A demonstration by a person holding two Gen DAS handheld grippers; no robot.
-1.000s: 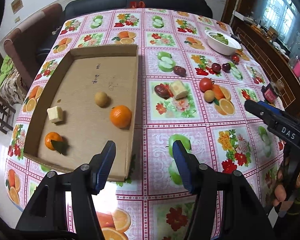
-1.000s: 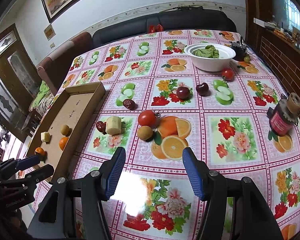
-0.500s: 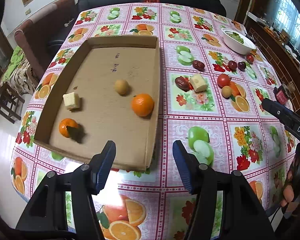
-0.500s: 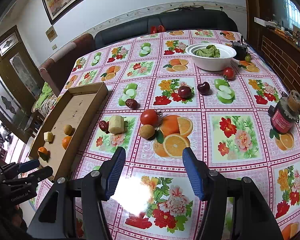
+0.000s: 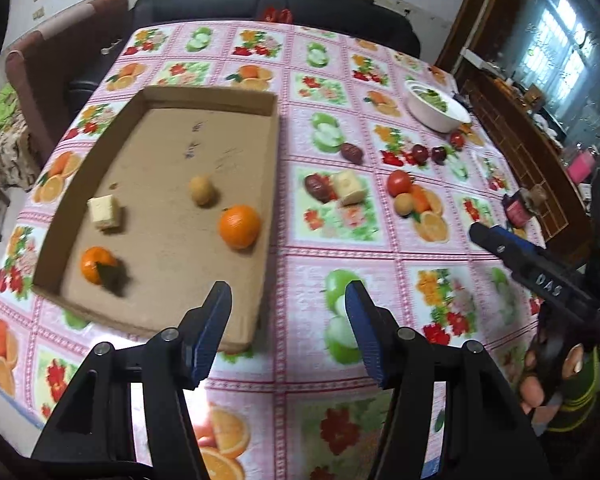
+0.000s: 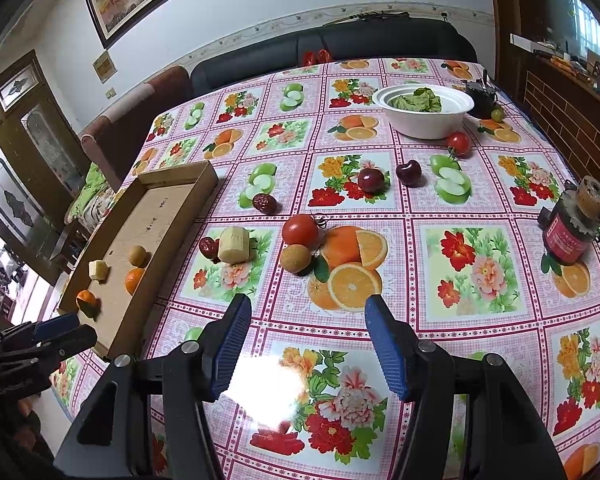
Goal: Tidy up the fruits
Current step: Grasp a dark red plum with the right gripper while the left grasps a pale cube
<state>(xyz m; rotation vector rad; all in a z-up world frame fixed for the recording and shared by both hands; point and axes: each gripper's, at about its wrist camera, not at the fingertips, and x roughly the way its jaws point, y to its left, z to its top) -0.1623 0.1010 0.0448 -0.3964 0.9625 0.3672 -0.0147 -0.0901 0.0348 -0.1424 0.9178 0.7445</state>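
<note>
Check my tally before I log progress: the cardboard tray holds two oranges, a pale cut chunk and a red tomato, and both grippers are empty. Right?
Not quite. The fourth item in the cardboard tray is a small tan round fruit, not a tomato; the red tomato sits out on the tablecloth, as the right wrist view shows. Two oranges, the pale chunk, empty left gripper and right gripper all hold.

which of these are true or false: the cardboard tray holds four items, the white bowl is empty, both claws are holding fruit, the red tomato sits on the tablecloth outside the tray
1. The shallow brown cardboard tray holds four items. True: two oranges, a small tan round fruit and a pale yellow chunk.
2. The white round bowl is empty. False: green leaves lie in it.
3. Both claws hold fruit. False: the left claw and right claw stand open with nothing between them.
4. The round red tomato sits on the floral pink tablecloth, outside the tray. True: it touches a small round brown fruit.
</note>
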